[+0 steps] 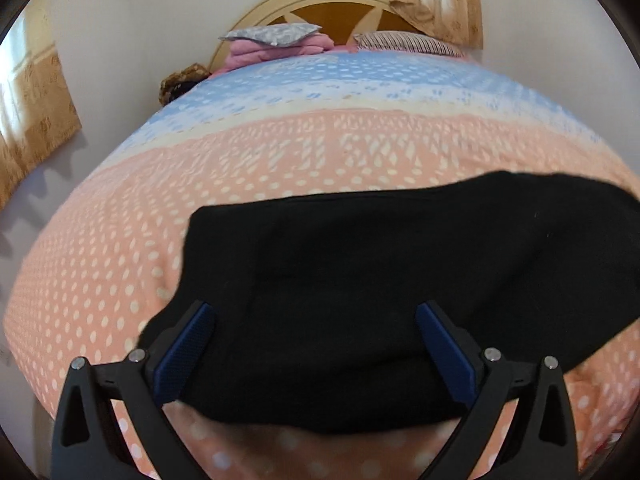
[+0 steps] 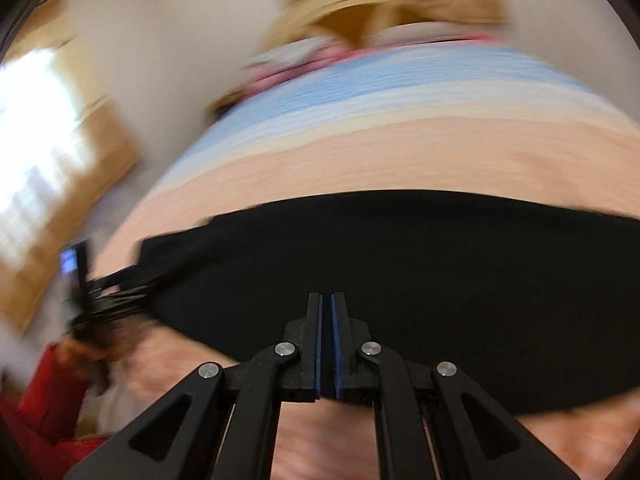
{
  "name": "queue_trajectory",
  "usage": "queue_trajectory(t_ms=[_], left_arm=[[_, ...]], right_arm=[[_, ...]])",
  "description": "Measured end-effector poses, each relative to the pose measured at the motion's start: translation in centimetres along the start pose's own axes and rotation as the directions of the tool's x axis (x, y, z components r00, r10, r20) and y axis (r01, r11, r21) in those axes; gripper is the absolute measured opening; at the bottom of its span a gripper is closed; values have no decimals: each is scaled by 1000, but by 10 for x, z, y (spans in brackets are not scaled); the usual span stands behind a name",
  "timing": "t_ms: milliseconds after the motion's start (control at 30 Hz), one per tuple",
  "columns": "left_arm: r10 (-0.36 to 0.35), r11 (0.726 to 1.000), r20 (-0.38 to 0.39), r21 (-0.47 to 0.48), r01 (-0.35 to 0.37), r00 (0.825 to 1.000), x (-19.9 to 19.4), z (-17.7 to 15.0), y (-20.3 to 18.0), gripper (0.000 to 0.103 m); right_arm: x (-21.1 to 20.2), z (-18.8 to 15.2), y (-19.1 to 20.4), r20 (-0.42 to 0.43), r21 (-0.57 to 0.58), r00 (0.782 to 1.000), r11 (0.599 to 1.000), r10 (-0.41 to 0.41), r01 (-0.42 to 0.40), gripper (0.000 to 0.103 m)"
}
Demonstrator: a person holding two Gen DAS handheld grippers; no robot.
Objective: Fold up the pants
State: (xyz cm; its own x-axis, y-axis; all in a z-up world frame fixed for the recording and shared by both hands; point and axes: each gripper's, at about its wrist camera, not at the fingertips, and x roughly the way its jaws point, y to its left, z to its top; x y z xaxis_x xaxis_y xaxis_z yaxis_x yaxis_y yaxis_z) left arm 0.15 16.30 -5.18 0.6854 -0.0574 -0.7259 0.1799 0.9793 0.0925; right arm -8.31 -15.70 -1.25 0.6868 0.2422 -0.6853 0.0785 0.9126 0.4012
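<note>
Left wrist view: The left gripper [image 1: 316, 312] stands with its jaws wide apart above the black pants [image 1: 400, 280], and nothing is clamped between the blue pads [image 1: 188, 344]. The pants lie spread flat on the near part of the bedspread [image 1: 280, 152], on its peach band with white dots. A blue band follows farther back. At the head of the bed, a grey patterned pillow [image 1: 272, 34] rests on folded pink cloth [image 1: 276, 50], beside a striped pillow [image 1: 408, 44]. A cream and brown headboard [image 1: 332, 4] rises behind them, with tan curtains [image 1: 436, 0] above.

Right wrist view: This view is heavily blurred. The right gripper [image 2: 329, 304] has its jaws together, the blue pads nearly touching. Whether any cloth is pinched between them cannot be told. The pants [image 2: 440, 280] lie across the peach band of the bedspread [image 2: 380, 152], directly ahead of the fingertips. At lower left, the left gripper [image 2: 104, 292] shows as a dark smear beside a red sleeve [image 2: 52, 392].
</note>
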Motion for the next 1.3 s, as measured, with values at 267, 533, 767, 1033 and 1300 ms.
queue_trajectory(t_ms=[267, 533, 767, 1033, 1300], left_arm=[[53, 997, 40, -50, -51, 998, -1, 17, 35, 103], [22, 978, -47, -205, -31, 999, 52, 31, 70, 103], [57, 989, -51, -133, -63, 997, 58, 39, 62, 103], [27, 983, -70, -181, -40, 997, 60, 43, 74, 103], [-6, 988, 80, -151, 18, 997, -3, 46, 26, 102]], right_arm=[[106, -20, 69, -253, -237, 958, 951, 139, -200, 5], [89, -26, 56, -426, -198, 893, 949, 141, -245, 3], [120, 2, 129, -235, -223, 925, 910, 298, -349, 5], [167, -52, 157, -440, -185, 831, 872, 339, -453, 5], [121, 30, 93, -188, -98, 883, 886, 431, -453, 9]])
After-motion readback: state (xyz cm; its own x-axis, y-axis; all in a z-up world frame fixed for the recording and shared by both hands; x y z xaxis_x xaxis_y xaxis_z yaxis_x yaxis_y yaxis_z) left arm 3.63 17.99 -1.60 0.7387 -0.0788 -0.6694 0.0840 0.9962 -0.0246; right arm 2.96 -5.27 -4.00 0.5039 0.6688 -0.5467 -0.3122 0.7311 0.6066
